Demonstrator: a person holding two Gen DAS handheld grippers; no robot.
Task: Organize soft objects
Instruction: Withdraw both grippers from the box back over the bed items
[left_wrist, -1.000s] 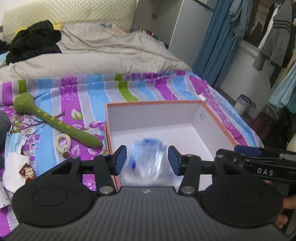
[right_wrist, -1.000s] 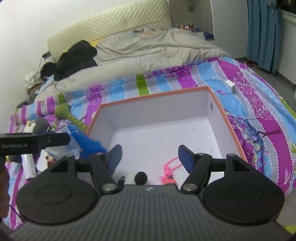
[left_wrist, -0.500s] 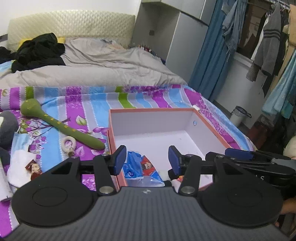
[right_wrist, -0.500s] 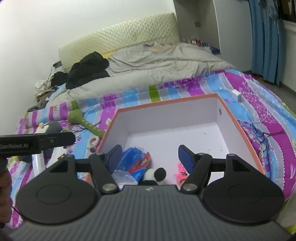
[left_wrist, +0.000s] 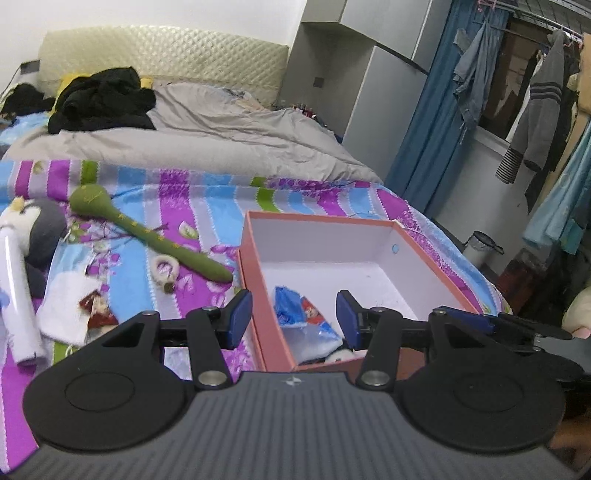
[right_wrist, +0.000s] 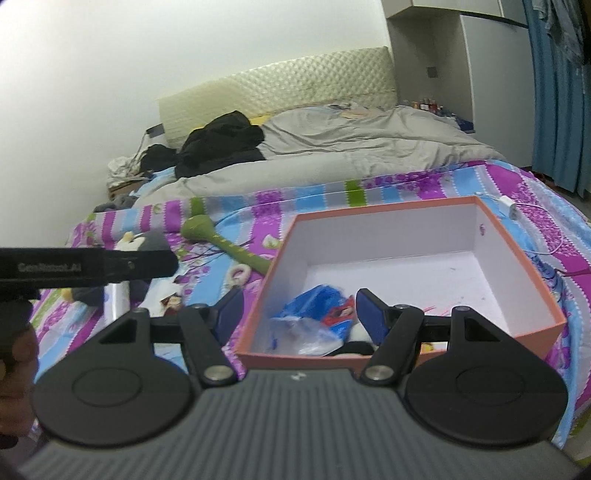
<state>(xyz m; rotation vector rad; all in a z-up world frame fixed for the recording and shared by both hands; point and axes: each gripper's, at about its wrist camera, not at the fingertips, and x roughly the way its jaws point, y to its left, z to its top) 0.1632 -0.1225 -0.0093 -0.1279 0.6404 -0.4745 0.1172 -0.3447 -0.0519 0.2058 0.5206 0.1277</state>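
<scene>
An orange box (left_wrist: 251, 273) with white inside stands on the striped bedspread; it also shows in the right wrist view (right_wrist: 517, 243). A blue plastic-wrapped soft item (left_wrist: 295, 314) (right_wrist: 314, 301) lies in its near corner beside a black-and-white plush (right_wrist: 356, 334). My left gripper (left_wrist: 294, 314) is open and empty above the box's near edge. My right gripper (right_wrist: 297, 312) is open and empty above the same corner. A green soft stick (left_wrist: 147, 232) (right_wrist: 225, 243), a penguin plush (left_wrist: 40, 229) (right_wrist: 147, 240) and a white cloth (left_wrist: 64, 310) lie left of the box.
A white ring (left_wrist: 164, 266), a white tube (left_wrist: 16, 291) and a small red packet (left_wrist: 96, 306) lie left of the box. A grey duvet (left_wrist: 221, 136) with black clothes (left_wrist: 103, 99) covers the far bed. A white charger cable (right_wrist: 511, 206) lies right of the box.
The left gripper let the blue wrapped item fall into the box and drew back and up, empty. The right gripper also pulled back and up from the box.
</scene>
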